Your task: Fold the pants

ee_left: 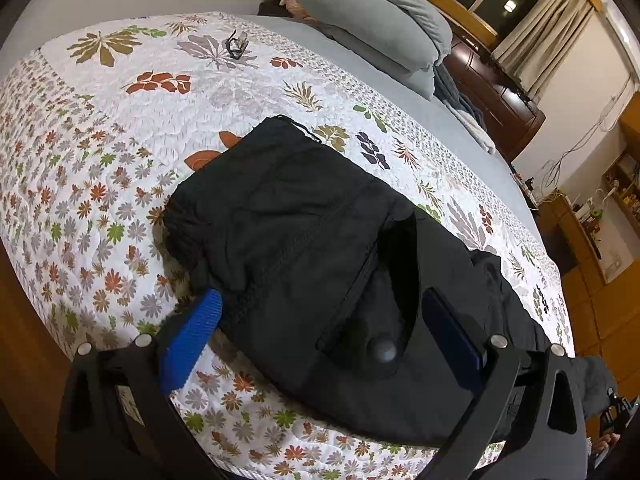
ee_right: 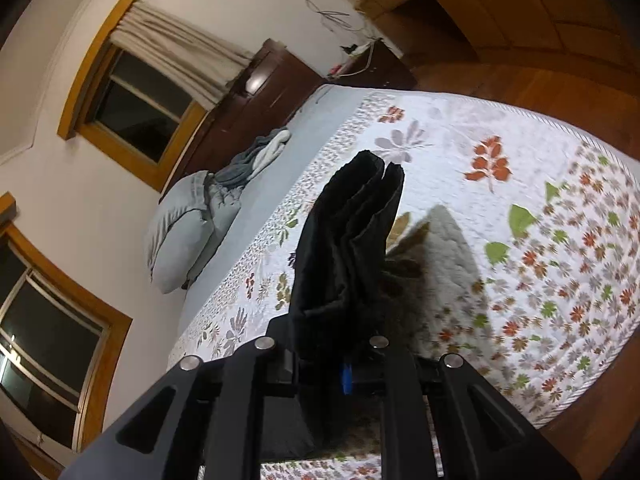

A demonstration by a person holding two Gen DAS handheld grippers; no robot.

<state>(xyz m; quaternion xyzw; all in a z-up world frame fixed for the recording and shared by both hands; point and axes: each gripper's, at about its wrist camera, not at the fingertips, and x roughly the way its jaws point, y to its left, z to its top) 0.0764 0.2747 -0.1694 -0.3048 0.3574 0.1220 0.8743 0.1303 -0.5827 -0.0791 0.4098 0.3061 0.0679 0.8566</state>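
Black pants (ee_left: 304, 240) lie on the floral quilt (ee_left: 120, 160) of a bed, the waist end with a round button (ee_left: 382, 350) nearest me. My left gripper (ee_left: 320, 332) hangs open just above that end. Its left blue pad (ee_left: 192, 336) is beside the fabric's edge and its right pad (ee_left: 452, 332) is over the cloth, neither pressing. In the right wrist view my right gripper (ee_right: 332, 360) is shut on a bunched, layered end of the pants (ee_right: 352, 240), held up above the quilt (ee_right: 540, 240). A sliver of blue pad (ee_right: 346, 376) shows beside the cloth.
Grey pillows (ee_left: 372, 28) and a crumpled blanket (ee_right: 256, 156) lie at the head of the bed, by a dark wooden headboard (ee_left: 496, 92). Eyeglasses (ee_left: 236, 46) rest on the far quilt. Windows with curtains (ee_right: 172, 56), wooden shelving (ee_left: 600, 220) and wood floor (ee_right: 520, 80) surround the bed.
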